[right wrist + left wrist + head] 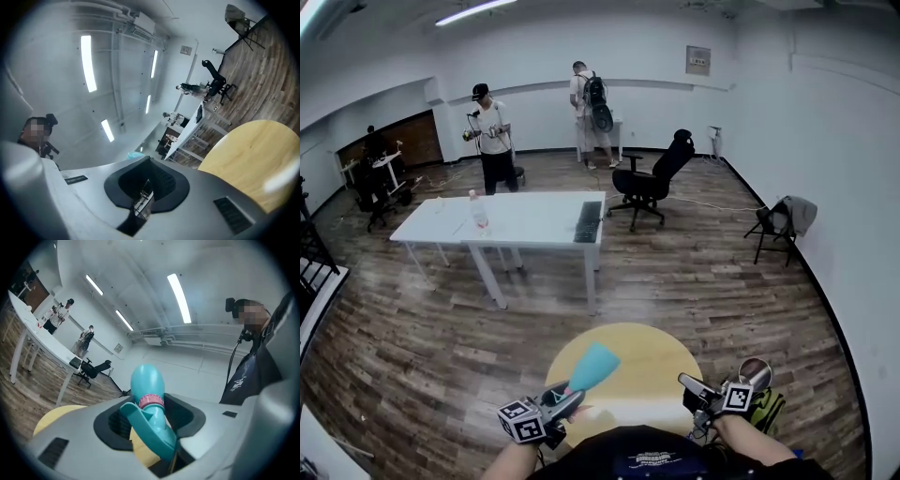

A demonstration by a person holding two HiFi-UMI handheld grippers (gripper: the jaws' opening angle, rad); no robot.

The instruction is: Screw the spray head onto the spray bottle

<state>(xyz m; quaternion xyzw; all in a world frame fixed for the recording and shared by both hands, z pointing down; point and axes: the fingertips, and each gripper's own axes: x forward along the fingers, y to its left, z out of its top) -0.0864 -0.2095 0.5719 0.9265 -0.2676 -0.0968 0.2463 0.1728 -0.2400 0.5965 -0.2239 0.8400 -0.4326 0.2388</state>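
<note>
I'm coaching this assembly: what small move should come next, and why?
Probably open the right claw for the bottle: it is shut and empty, while the left claw grips the teal spray head, and no bottle shows on the round table.

A round yellow table (661, 361) sits at the bottom centre of the head view, on a wood-plank floor (412, 347). Mid-frame stands a long white table (534, 217) bearing a bottle (478, 216) and a dark keyboard (589, 222). A black office chair (652, 183) is just right of it, and a folding chair (780, 225) stands by the right wall. At the top, a person in a cap (494, 139) and a person with a backpack (589, 112) stand apart.
</note>
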